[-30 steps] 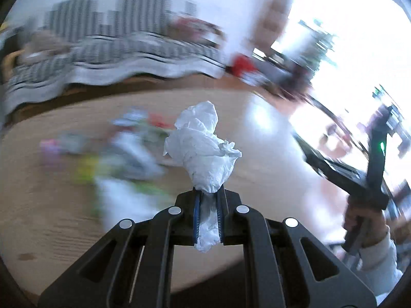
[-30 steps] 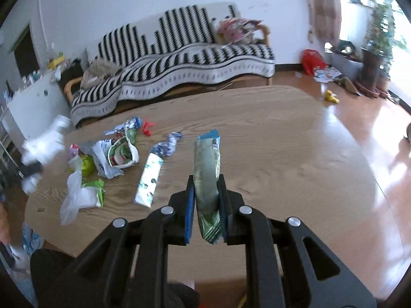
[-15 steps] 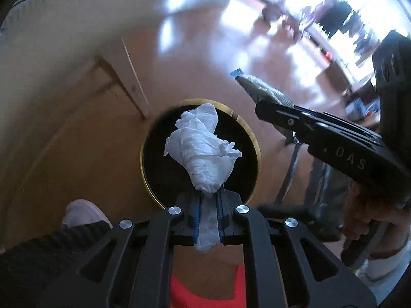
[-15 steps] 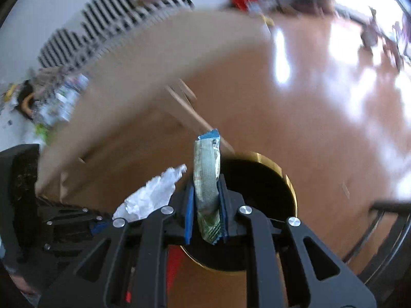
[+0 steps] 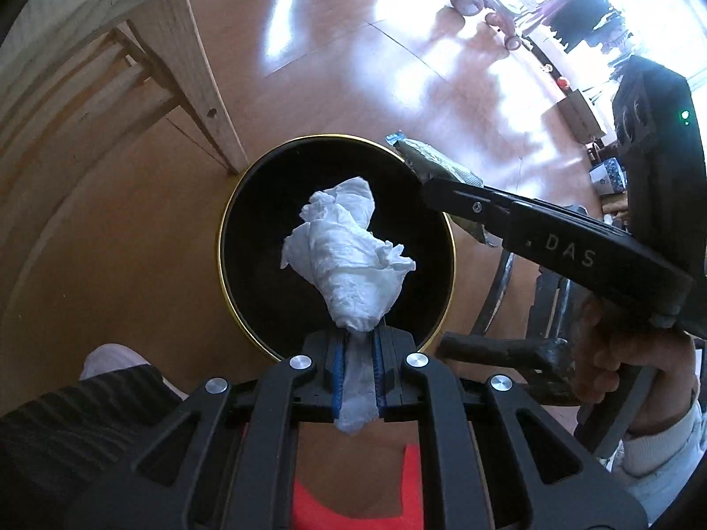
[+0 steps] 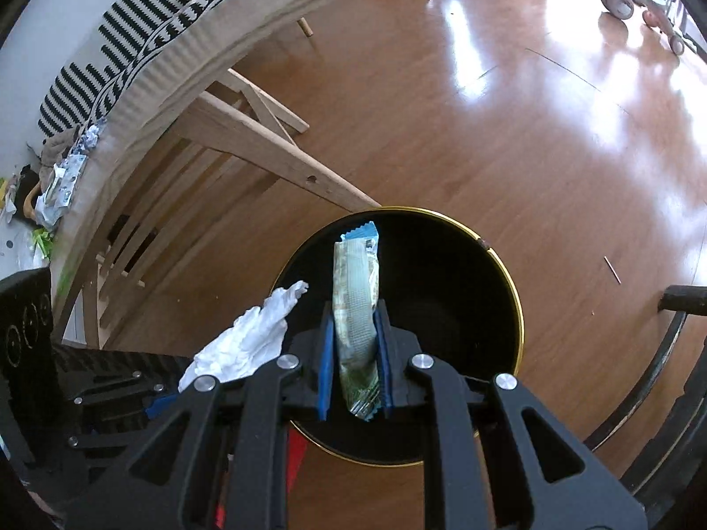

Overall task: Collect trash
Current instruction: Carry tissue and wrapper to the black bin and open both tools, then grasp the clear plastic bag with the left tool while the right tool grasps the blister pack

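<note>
My left gripper [image 5: 358, 353] is shut on a crumpled white tissue [image 5: 349, 256] and holds it over the open mouth of a black bin with a gold rim [image 5: 226, 229] on the floor. My right gripper [image 6: 355, 353] is shut on a green and blue snack wrapper [image 6: 357, 291] and holds it over the same bin [image 6: 512, 291]. In the left wrist view the right gripper [image 5: 446, 196] reaches in from the right with the wrapper [image 5: 437, 165] at the bin's rim. In the right wrist view the tissue [image 6: 247, 340] shows at lower left.
The bin stands on a shiny wooden floor [image 6: 486, 132] beside a wooden table leg [image 5: 194, 70]. The table top [image 6: 146, 70] carries more trash at its far left [image 6: 57, 181]. A dark chair frame [image 6: 663, 353] stands to the right. A striped sofa [image 6: 132, 31] lies beyond.
Both grippers swung down from over the table to above the floor bin, each still holding its piece. In the last half second they settled closer over the bin's mouth.
</note>
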